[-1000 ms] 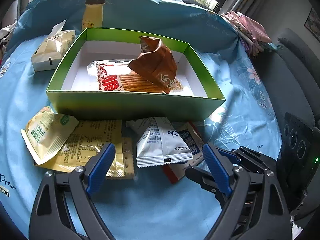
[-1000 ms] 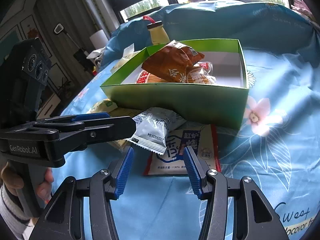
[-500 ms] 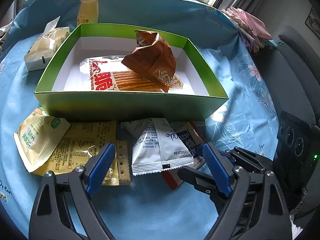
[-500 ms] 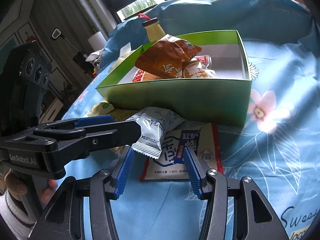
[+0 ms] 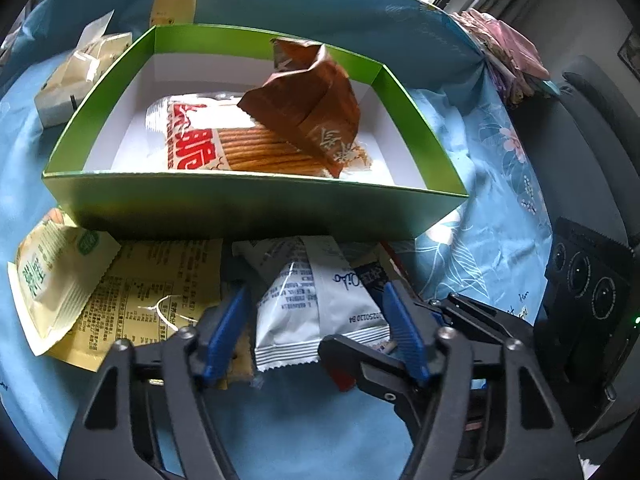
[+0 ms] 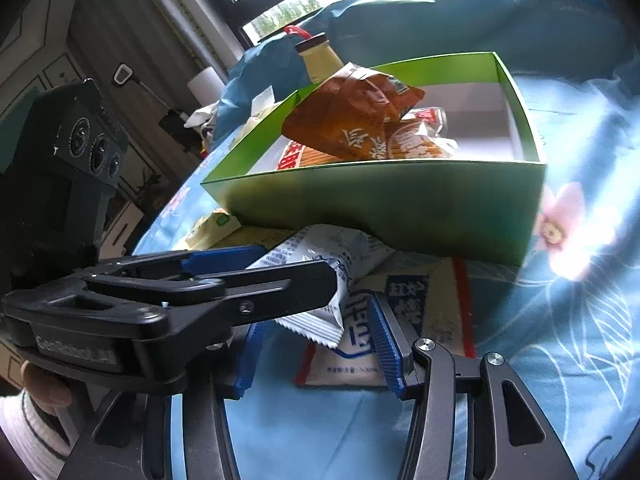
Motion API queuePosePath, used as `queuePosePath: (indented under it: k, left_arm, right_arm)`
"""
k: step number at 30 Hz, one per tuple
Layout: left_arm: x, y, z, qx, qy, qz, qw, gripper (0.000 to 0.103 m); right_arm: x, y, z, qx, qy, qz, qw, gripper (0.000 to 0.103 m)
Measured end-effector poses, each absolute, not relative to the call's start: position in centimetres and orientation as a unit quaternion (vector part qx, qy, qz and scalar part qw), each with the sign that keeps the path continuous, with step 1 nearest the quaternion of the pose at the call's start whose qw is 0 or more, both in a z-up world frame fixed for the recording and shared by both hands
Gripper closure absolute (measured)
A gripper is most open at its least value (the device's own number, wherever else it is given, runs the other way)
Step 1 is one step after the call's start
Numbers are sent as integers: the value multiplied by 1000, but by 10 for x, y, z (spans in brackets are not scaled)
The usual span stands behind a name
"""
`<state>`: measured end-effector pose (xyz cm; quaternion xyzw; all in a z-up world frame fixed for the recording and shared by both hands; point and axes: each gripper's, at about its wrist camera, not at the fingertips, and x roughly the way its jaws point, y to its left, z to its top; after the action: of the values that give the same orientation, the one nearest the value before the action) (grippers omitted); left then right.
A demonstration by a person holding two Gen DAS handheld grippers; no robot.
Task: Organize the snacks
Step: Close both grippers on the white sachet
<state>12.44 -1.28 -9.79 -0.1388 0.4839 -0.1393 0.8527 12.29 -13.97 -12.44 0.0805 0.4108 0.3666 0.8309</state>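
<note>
The left gripper (image 5: 316, 324) points down at the blue floral tablecloth (image 5: 304, 432). Its jaws have just been closing, and the white snack packet (image 5: 320, 304) lies between the blue pads. The pads stand at the packet's two edges; whether they already press on it cannot be told. The right gripper (image 6: 316, 344) hangs just beside the left one, jaws partly apart and empty. The red-edged white packet (image 6: 408, 320) lies flat on the cloth under and between its pads, and the pads do not clamp it. The white snack packet overlaps this red-edged packet.

Left of the white snack packet lie a pale yellow flat wrapper (image 5: 152, 292) and, partly on top of it, a cream pouch with green print (image 5: 52, 280).

Directly behind these loose snacks stands the green box (image 5: 256, 208), its front wall touching or nearly touching them. Inside it lie a red-lettered packet of biscuit sticks (image 5: 224, 148) and a crumpled brown bag (image 5: 312, 108) resting tilted on that packet.

Beyond the box, at its far left corner, stand a cream carton pack (image 5: 76, 80) and a yellow bottle (image 5: 176, 0).
</note>
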Motion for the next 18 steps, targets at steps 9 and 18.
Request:
queuePosePath:
  k: [9,18]
  left_arm:
    - [125,-10,-100,-135,489,-136,851,50]
    - [122,-14,-98,-122,484,-134,856,51]
  right_arm:
    - [127,-126,-127,72,410,376,828,56]
    - [122,-128,-129,65,398,370,837,67]
